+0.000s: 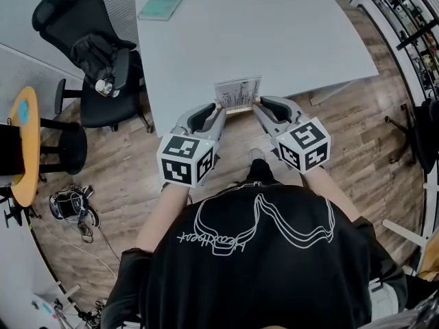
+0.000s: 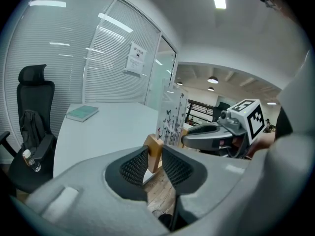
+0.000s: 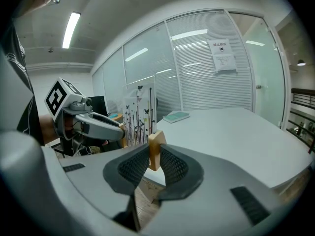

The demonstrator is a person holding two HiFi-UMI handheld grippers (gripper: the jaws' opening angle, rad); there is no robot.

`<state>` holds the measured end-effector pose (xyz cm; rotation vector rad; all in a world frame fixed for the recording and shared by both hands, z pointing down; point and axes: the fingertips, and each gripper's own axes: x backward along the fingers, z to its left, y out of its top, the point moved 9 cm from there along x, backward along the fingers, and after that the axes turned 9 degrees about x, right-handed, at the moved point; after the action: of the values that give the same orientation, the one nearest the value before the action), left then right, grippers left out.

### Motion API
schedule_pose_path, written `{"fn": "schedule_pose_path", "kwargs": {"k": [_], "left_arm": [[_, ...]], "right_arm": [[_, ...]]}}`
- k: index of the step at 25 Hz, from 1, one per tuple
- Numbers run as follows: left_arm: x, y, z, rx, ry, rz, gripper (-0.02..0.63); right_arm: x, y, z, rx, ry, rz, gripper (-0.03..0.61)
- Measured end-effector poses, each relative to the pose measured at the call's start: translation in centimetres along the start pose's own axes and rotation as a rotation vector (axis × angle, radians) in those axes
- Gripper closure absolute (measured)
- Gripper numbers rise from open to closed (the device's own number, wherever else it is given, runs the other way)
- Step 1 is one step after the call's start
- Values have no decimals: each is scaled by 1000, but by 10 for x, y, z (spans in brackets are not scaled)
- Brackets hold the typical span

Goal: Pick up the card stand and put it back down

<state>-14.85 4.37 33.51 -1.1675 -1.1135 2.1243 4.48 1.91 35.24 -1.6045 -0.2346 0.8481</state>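
Left gripper (image 2: 154,156): I am pinching one wooden end of the card stand (image 1: 238,93).
Right gripper (image 3: 155,156): I am clamping its other end.
Card stand: it is standing upright at the table (image 1: 295,40) near edge.
Risk: I am fearing uneven hands tip it off that edge.

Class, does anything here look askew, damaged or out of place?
Nothing stands out. The card stand is upright at the table's near edge, with the left gripper and right gripper clamping its two ends.
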Motion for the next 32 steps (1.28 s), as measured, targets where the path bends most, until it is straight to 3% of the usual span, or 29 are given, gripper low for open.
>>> {"fn": "schedule_pose_path", "kwargs": {"k": [21, 32], "left_arm": [[-117, 28, 33, 87, 32, 24, 520], [-173, 16, 61, 123, 72, 81, 520]], "right_arm": [[-64, -14, -110, 25, 19, 73, 506], [-109, -40, -150, 61, 59, 139, 506]]}}
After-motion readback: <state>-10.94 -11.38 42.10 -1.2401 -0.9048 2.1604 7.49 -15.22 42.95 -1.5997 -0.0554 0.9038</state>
